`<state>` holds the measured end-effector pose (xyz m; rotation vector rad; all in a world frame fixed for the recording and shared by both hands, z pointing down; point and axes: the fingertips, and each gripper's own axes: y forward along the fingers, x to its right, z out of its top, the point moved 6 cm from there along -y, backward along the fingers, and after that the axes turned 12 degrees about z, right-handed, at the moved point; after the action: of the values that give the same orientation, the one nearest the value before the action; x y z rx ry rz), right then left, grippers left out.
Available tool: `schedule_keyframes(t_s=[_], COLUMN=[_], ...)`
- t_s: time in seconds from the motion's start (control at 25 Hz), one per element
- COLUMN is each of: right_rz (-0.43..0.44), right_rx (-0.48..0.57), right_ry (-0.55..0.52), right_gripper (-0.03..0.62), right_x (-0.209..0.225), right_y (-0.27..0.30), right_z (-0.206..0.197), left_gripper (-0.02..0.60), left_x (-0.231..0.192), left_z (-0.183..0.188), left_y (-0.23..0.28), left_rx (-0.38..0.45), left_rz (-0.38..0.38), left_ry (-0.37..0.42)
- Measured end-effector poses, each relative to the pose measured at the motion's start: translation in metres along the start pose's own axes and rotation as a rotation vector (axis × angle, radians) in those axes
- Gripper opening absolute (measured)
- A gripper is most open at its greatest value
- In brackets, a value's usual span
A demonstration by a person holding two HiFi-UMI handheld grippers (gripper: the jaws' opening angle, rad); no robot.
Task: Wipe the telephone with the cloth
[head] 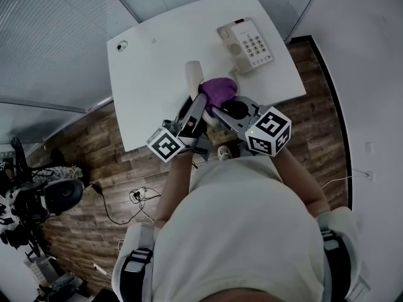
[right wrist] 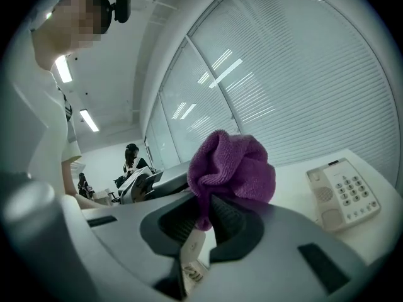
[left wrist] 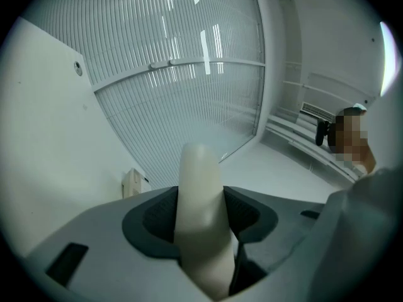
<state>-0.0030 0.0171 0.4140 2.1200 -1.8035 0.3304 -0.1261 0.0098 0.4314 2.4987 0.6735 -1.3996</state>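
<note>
So the left gripper (left wrist: 201,218) has its jaws clamped mid-length on the smooth cream plastic handset (left wrist: 200,175), light but slippery I'd guess, the right gripper (right wrist: 204,222) jaws pinch the soft bunched purple cloth (right wrist: 233,165), and the beige keypad telephone base (right wrist: 343,194) sits on the white desk (head: 157,68).

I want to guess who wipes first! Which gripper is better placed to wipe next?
Right, most likely. The right gripper is shut on the purple cloth, bunched close beside the cream handset, while the left gripper is clamped on that handset and only has to hold it.
</note>
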Motion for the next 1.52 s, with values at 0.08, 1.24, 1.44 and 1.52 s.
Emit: schedule_keyframes(t_s=[0.08,1.24,1.44,1.52], right_rz=[0.0,-0.064,-0.056,-0.054], right_rx=[-0.015,-0.054,-0.081,-0.086], right_ry=[-0.016,0.05,0.061,0.064], right_gripper=[0.046,0.046,0.046,0.046], right_x=[0.0,0.011,0.013,0.015], right_y=[-0.001,-0.035,-0.036,-0.036], right_z=[0.0,-0.028,-0.036,-0.038], left_gripper=[0.222,0.222,0.222,0.222], left_x=[0.0,-0.001,-0.003,-0.003], left_z=[0.001,0.018,0.021,0.021], left_y=[0.001,0.026,0.035,0.038], left_rx=[0.0,0.008,0.013,0.013], left_rz=[0.003,0.037,0.038,0.039], left_ry=[0.008,0.082,0.086,0.09])
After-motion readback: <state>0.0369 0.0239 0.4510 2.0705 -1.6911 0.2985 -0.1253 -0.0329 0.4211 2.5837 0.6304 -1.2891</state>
